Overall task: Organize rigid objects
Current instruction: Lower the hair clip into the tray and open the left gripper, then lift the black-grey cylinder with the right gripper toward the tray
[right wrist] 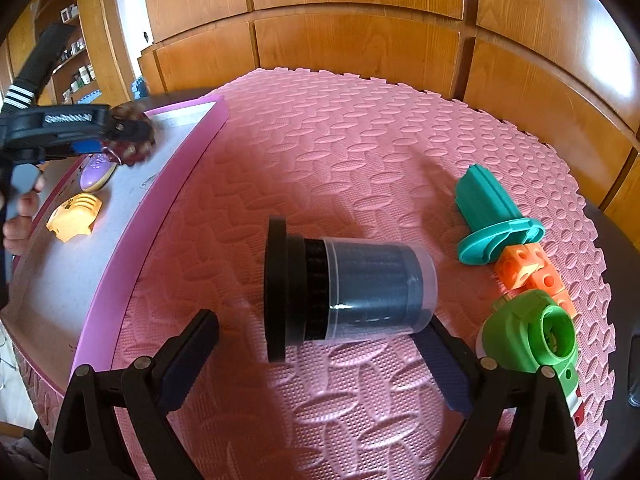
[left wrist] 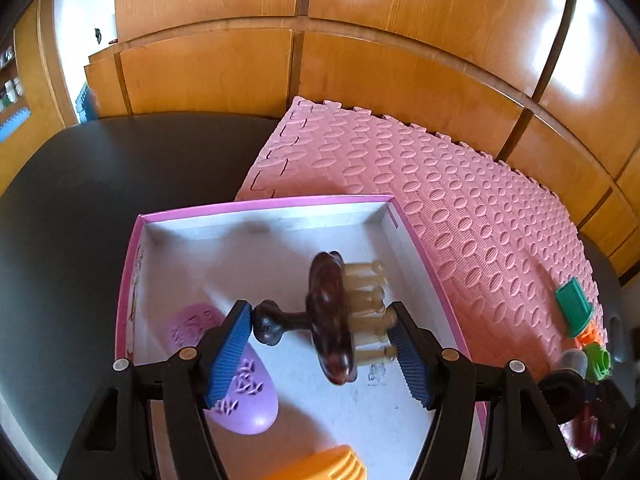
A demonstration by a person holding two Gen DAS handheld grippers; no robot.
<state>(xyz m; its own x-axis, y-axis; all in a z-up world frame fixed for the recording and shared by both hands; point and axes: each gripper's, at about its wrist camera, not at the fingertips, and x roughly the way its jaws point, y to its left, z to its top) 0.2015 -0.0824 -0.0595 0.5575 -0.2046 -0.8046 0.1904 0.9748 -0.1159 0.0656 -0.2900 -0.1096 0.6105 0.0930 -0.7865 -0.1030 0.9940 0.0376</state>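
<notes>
Massager between left hand-held gripper pads.

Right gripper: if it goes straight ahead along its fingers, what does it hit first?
Likely the canister, lying on its side on the pink mat just ahead of the open right gripper. Depth is uncertain.

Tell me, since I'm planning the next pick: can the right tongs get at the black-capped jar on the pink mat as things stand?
Probably yes. The right tongs are open, and the jar lies on its side just ahead of them on the mat, with nothing between. The green nozzle sits close beside the right finger, so that side is tight.
</notes>
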